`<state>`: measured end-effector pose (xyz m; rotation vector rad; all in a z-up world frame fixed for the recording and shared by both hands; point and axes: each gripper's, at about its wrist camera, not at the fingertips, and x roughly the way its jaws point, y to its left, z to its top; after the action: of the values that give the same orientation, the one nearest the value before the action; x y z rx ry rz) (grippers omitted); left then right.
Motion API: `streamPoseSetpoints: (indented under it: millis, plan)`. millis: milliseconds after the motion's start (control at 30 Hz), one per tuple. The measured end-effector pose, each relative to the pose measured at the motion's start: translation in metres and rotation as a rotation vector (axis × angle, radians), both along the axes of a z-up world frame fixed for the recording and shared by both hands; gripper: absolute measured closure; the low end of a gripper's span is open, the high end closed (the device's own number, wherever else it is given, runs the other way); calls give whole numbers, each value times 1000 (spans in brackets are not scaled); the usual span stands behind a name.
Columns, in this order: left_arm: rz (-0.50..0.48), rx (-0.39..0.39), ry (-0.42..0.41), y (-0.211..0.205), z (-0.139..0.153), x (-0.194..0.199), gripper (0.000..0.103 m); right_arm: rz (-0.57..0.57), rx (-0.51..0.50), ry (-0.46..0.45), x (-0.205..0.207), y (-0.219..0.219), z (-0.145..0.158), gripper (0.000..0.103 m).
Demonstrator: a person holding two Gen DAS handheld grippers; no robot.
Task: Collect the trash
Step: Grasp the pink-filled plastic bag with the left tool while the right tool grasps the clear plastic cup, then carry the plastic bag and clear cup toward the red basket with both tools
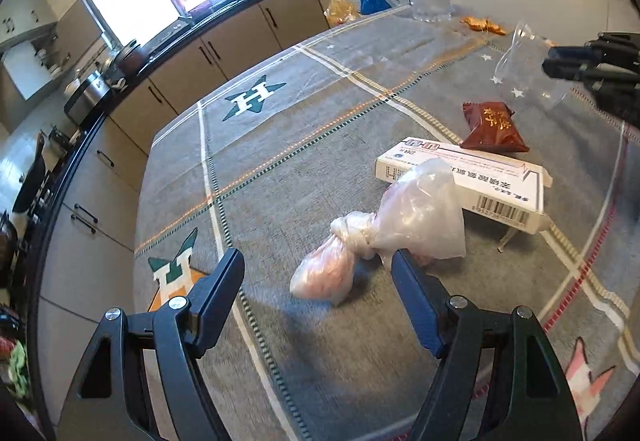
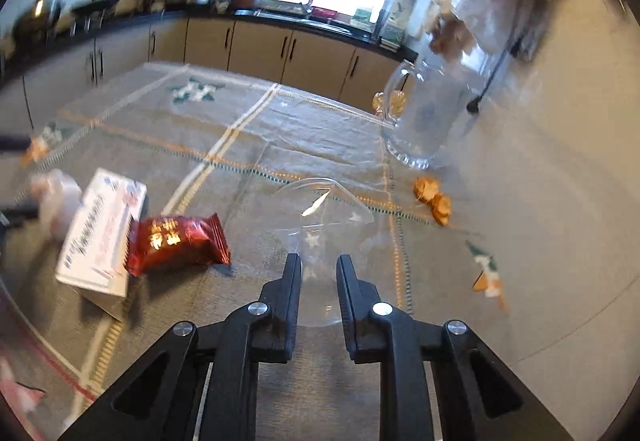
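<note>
My left gripper stands open just above the grey tablecloth. A knotted plastic bag with pinkish contents lies between its fingers, and its right finger overlaps the bag's loose top. Behind the bag lie a white medicine box and a red snack wrapper. In the right wrist view, the box and the wrapper sit to the left of my right gripper. That gripper is shut on the base of a clear plastic cup. The left wrist view shows the cup tilted at the right gripper.
A tall glass pitcher stands at the far right of the table, with orange candy wrappers in front of it. The table's far edge faces a row of kitchen cabinets. A blue item lies beyond the table.
</note>
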<state>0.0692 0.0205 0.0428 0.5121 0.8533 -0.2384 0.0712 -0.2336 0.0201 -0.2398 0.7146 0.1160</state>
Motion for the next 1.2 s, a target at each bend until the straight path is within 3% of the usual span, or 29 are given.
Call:
streamPoseSetpoints:
  millis: [67,233,333,400,433,567,800,967,1200]
  plan:
    - [-10,4,5,-3,-4,4,28,5,128,3,-1,-13,3,84]
    - [-34,0,23,-9,-15,15,30,61,332,-15,-4,-28,11,84]
    - [-28,-46,57,-9,-21,20,54,88,417,-15,-5,-33,11,84]
    - [8,-107,67,-5,-22,22,63,99,452,-13,-6,-34,12,84]
    - [35,-135,80,-3,-22,24,76,108,463,-15,-7,-33,12,84]
    - [105,-217,90,2,-22,20,77,134,480,-16,-11,-29,13,84]
    - [220,-352,15,11,-6,-24,77,192,504,-46,-21,-24,18,83]
    - [289,-366,-85,11,5,-56,76,259,501,-66,-30,-14,21,83]
    - [348,-408,-125,21,14,-81,76,311,477,-90,-36,-5,23,84]
